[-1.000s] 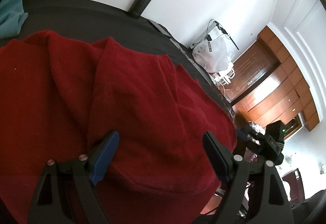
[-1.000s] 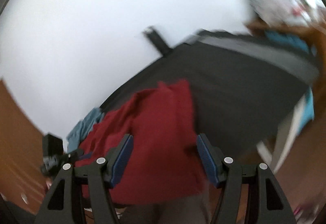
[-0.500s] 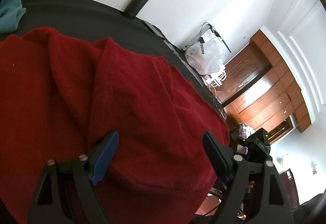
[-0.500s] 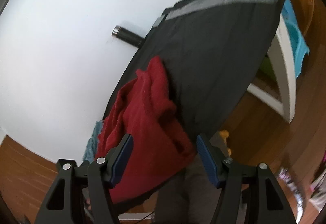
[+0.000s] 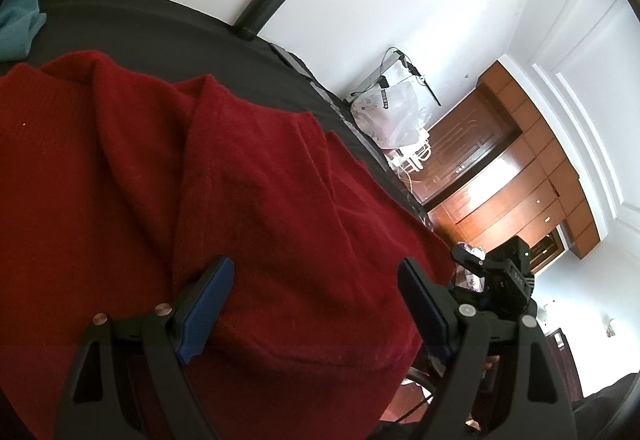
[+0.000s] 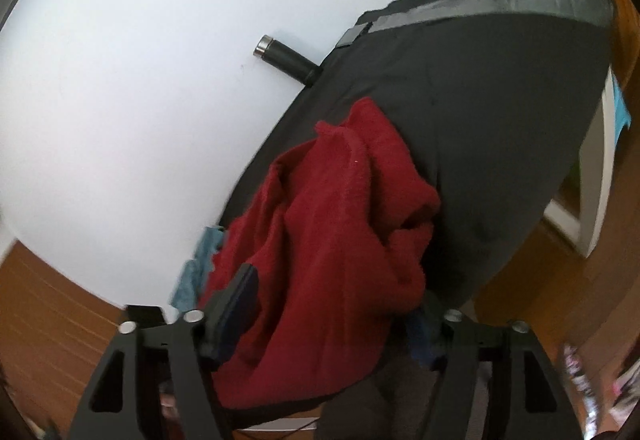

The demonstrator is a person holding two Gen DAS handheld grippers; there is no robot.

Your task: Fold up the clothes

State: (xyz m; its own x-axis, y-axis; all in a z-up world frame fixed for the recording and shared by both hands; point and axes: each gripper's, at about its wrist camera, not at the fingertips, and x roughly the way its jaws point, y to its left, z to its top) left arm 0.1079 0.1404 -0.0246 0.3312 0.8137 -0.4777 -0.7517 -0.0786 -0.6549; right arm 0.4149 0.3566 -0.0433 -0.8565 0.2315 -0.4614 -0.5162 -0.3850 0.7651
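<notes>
A dark red knit garment point(image 5: 248, 200) lies rumpled over the near part of a table covered in black cloth point(image 5: 168, 20). It hangs over the near edge. My left gripper point(image 5: 316, 300) is open, its blue-padded fingers spread just above the garment's near hem. My right gripper point(image 6: 332, 316) is open too, with the garment point(image 6: 340, 252) bulging between its fingers; the right fingertip is partly hidden behind the cloth. The right gripper also shows in the left wrist view point(image 5: 500, 280), beside the garment's right corner.
A black flask with a steel cap point(image 5: 266, 8) stands at the table's far edge by the white wall. A teal cloth point(image 5: 18, 16) lies at the far left. A white plastic bag point(image 5: 394, 112) and wooden cabinets point(image 5: 520, 176) are beyond the table's right end.
The right gripper has swung in close to the red garment's corner, which now sits between its fingers. The left gripper has stayed nearly still above the hem.
</notes>
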